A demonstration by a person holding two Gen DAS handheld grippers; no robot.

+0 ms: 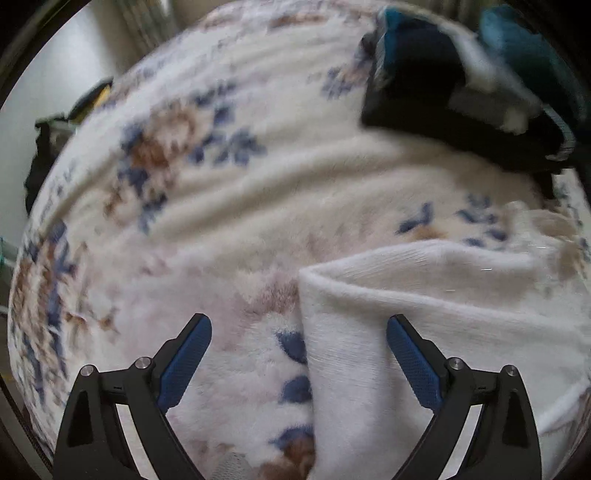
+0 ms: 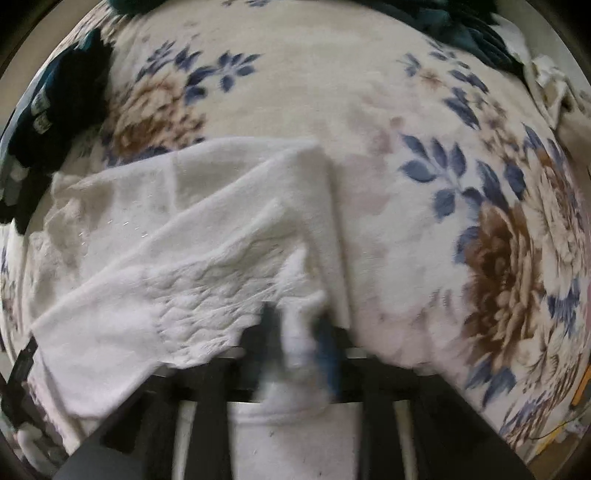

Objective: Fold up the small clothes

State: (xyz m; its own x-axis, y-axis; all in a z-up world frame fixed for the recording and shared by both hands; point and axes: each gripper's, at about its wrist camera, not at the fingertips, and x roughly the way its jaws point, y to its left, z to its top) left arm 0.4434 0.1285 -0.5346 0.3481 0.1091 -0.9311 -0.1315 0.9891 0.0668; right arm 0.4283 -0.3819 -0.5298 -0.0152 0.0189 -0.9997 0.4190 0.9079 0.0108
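Observation:
A white knitted garment (image 2: pixel 192 240) lies partly folded on a floral blanket (image 2: pixel 369 92). My right gripper (image 2: pixel 299 332) is shut on the white garment's near edge, with cloth bunched between its blurred fingers. In the left wrist view the same white garment (image 1: pixel 424 314) lies to the right, its folded corner between my fingers. My left gripper (image 1: pixel 299 328) is open and empty, hovering above the blanket (image 1: pixel 221 221) and the garment's left edge.
A pile of dark and teal clothes (image 1: pixel 461 85) lies at the far right of the blanket, also at the left in the right wrist view (image 2: pixel 55 110). More teal cloth (image 2: pixel 461 26) and a white item (image 2: pixel 546 74) lie far right. A dark bag (image 1: pixel 48 147) sits beyond the blanket's left edge.

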